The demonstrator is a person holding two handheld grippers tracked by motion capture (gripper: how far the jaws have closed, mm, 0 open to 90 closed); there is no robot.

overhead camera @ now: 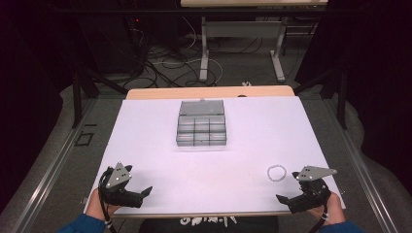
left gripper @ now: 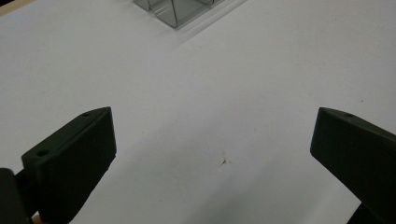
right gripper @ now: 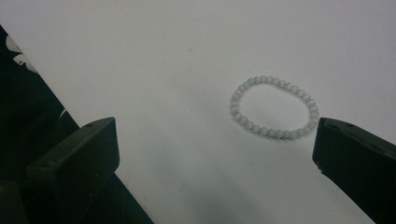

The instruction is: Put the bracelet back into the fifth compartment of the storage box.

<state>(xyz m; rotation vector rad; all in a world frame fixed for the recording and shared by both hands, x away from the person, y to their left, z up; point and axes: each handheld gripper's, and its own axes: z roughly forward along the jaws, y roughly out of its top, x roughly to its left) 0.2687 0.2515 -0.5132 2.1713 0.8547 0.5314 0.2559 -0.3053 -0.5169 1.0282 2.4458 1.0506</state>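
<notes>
A pale bead bracelet (overhead camera: 276, 173) lies flat on the white table near the front right; in the right gripper view the bracelet (right gripper: 274, 107) lies just ahead of the right-hand jaw. My right gripper (overhead camera: 286, 190) rests at the front right corner, open and empty (right gripper: 215, 140). A clear compartment box (overhead camera: 201, 129) with its lid open stands at the table's middle; its corner (left gripper: 180, 10) shows at the top of the left gripper view. My left gripper (overhead camera: 142, 189) sits at the front left, open with bare table between its jaws (left gripper: 212, 135).
The white table (overhead camera: 243, 141) ends close behind both grippers at its front edge. Beyond the far edge stand a desk frame (overhead camera: 240, 43) and loose cables on the floor. Dark rails run along both sides.
</notes>
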